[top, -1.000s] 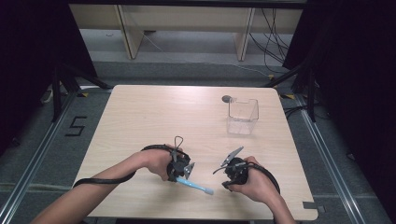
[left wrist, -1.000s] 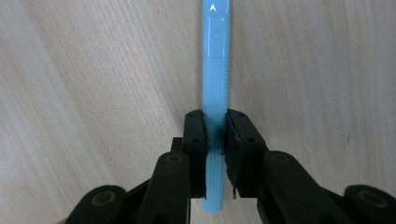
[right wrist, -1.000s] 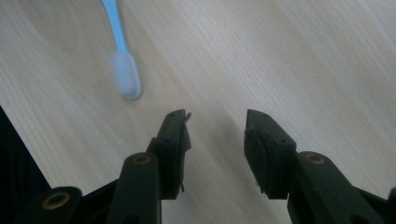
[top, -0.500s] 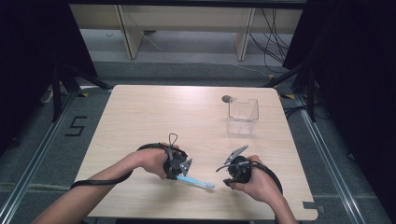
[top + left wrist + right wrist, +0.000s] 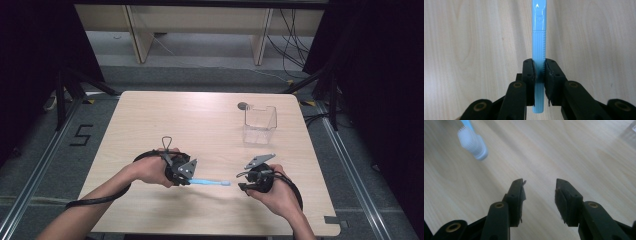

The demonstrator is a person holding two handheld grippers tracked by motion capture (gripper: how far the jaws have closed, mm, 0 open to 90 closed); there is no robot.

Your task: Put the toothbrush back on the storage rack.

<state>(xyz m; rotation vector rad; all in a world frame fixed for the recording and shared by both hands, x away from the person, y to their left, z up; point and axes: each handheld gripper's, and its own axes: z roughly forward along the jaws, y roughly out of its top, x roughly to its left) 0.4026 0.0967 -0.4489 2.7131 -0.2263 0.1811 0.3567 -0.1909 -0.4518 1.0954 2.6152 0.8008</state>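
The left gripper, held low over the table with the forearm angled in, clamps the ribbed handle of a blue toothbrush, which juts straight out past its fingertips. The right gripper hovers with jaws apart, the bristle head beyond its left finger.

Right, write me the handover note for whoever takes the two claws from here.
Left claw: shut on the blue toothbrush, gripping its ribbed handle near the tail end, with the head pointing away toward the other hand.
Right claw: open, holding nothing, low over the table, with the brush head just ahead and to one side.
Clear container: stands at the far right of the table, apart from both claws. I cannot tell whether anything is in it.
Done: toothbrush grasped.
Left: probably pass the toothbrush to the right claw or carry it straight to the clear container; neither has begun.
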